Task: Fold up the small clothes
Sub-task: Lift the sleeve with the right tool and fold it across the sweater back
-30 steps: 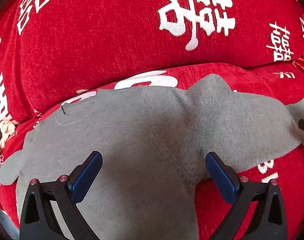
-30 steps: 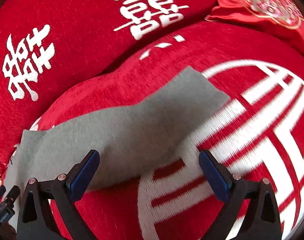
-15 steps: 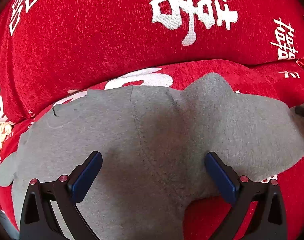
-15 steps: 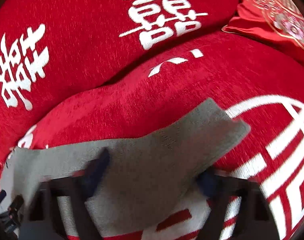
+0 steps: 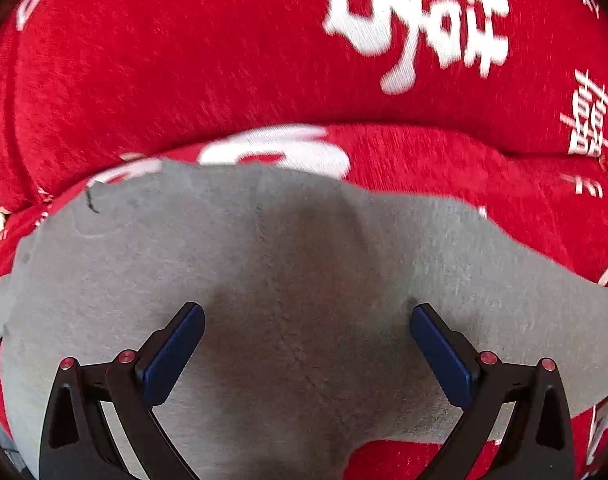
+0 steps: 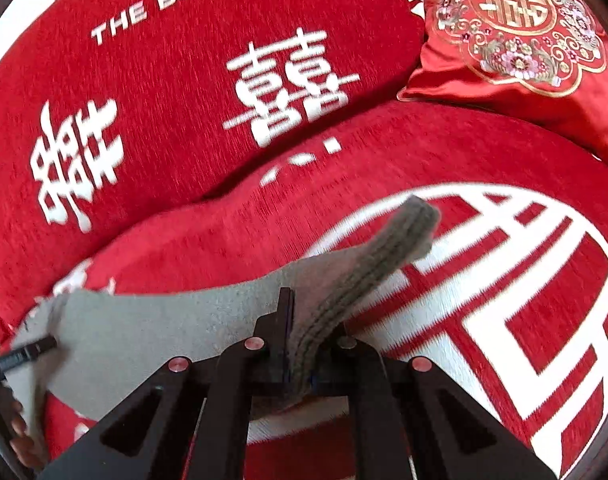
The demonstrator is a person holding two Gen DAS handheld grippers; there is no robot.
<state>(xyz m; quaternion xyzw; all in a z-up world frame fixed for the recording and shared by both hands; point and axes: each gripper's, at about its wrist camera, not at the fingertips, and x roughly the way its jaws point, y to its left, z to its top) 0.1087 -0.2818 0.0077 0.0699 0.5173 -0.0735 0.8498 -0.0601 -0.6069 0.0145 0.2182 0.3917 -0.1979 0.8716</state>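
Small grey knitted garment [image 5: 304,280] lies spread on the red chenille seat cushion with white characters [image 6: 504,280], in front of the red back cushion printed with white characters [image 5: 183,60]. Long axis runs left to right across the seat. In the right wrist view one end is a ribbed cuff [image 6: 408,232], lifted off the seat and pointing up and to the right, away from the camera.

Left gripper [image 5: 304,332]: jaws spread wide, blue pads [image 5: 175,352] either side of the garment's middle, nothing between them. Contact with the fabric cannot be judged.

Right gripper [image 6: 299,336]: jaws closed narrow, pinching the ribbed band just behind the cuff; fabric bunches between the fingers.

A black tip of the left gripper shows at the left edge of the right wrist view, over the garment's far end.

Red satin pillow with gold embroidered medallion [image 6: 516,40] rests upper right, well apart from the garment.
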